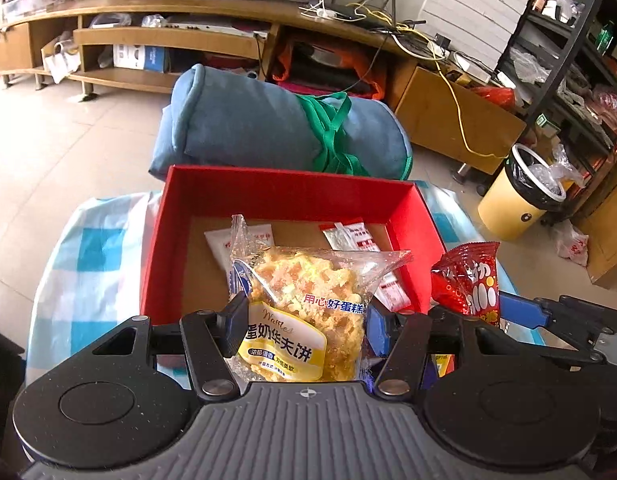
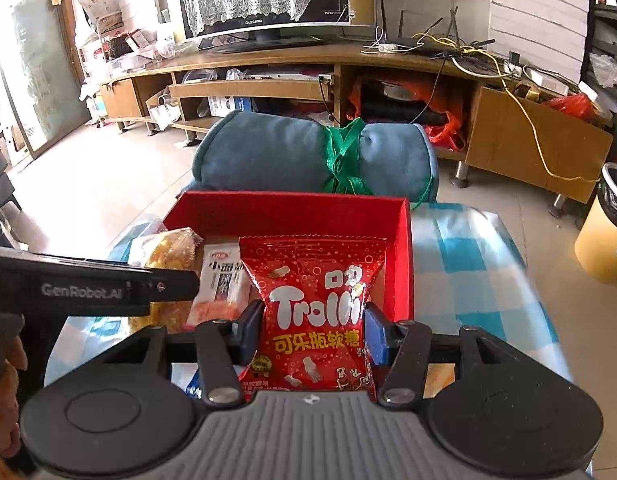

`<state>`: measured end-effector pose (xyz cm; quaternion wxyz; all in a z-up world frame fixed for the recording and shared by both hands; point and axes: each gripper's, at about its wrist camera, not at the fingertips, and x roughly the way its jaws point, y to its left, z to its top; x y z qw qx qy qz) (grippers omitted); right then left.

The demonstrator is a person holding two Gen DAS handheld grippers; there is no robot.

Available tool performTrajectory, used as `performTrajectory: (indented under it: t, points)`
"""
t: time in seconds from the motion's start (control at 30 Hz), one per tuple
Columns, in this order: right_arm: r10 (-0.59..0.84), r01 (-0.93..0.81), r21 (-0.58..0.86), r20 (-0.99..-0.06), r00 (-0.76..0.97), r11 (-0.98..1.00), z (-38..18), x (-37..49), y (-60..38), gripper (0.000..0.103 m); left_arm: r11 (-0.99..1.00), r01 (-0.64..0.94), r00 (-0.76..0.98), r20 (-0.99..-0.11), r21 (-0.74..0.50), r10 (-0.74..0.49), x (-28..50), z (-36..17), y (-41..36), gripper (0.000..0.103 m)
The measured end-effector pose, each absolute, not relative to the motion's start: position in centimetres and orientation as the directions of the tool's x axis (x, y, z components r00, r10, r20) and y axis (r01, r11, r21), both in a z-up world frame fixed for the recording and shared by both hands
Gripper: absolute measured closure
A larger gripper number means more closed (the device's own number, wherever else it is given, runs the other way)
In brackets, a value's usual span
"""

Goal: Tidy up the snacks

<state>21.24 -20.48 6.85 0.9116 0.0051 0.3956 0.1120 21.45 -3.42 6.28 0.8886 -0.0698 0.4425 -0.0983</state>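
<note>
My left gripper (image 1: pixel 304 320) is shut on a clear waffle packet (image 1: pixel 304 300) with a yellow label, held over the near edge of the red box (image 1: pixel 288 192). My right gripper (image 2: pixel 310 326) is shut on a red Trolli gummy bag (image 2: pixel 314 312), held at the near right side of the same red box (image 2: pixel 292 212). The gummy bag also shows in the left wrist view (image 1: pixel 468 280), right of the box. The waffle packet (image 2: pixel 168 256) shows at left in the right wrist view, behind the left gripper's arm. Small white sachets (image 1: pixel 348 236) lie on the box floor, one in the right wrist view (image 2: pixel 220 280).
The box sits on a blue-and-white checked cloth (image 1: pixel 88 264). A rolled blue cushion (image 1: pixel 268 128) tied with green strap lies just behind the box. A yellow bin (image 1: pixel 520 192) stands on the floor at right. A wooden TV stand (image 2: pixel 348 64) runs along the back.
</note>
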Motion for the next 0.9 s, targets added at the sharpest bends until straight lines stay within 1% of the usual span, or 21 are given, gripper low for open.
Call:
performTrajectory:
  t: [0.33, 0.53, 0.9]
  points:
    - [0.197, -0.186, 0.096, -0.722, 0.664, 0.978, 6.3, 24.8, -20.6, 0.055, 0.979, 0.086, 0.601, -0.774, -0.184, -0.198, 24.3, 6.1, -4.0, 0.038]
    - [0.189, -0.181, 0.091, -0.735, 0.652, 0.979, 5.4, 26.7, -20.4, 0.055, 0.985, 0.059, 0.591, -0.79, -0.162, -0.166, 26.1, 5.2, -4.0, 0.038]
    - [0.188, -0.18, 0.097, -0.772, 0.608, 0.979, 2.4, 29.2, -20.0, 0.055, 0.996, 0.035, 0.55, -0.83, -0.088, -0.092, 28.0, 2.7, -4.3, 0.038]
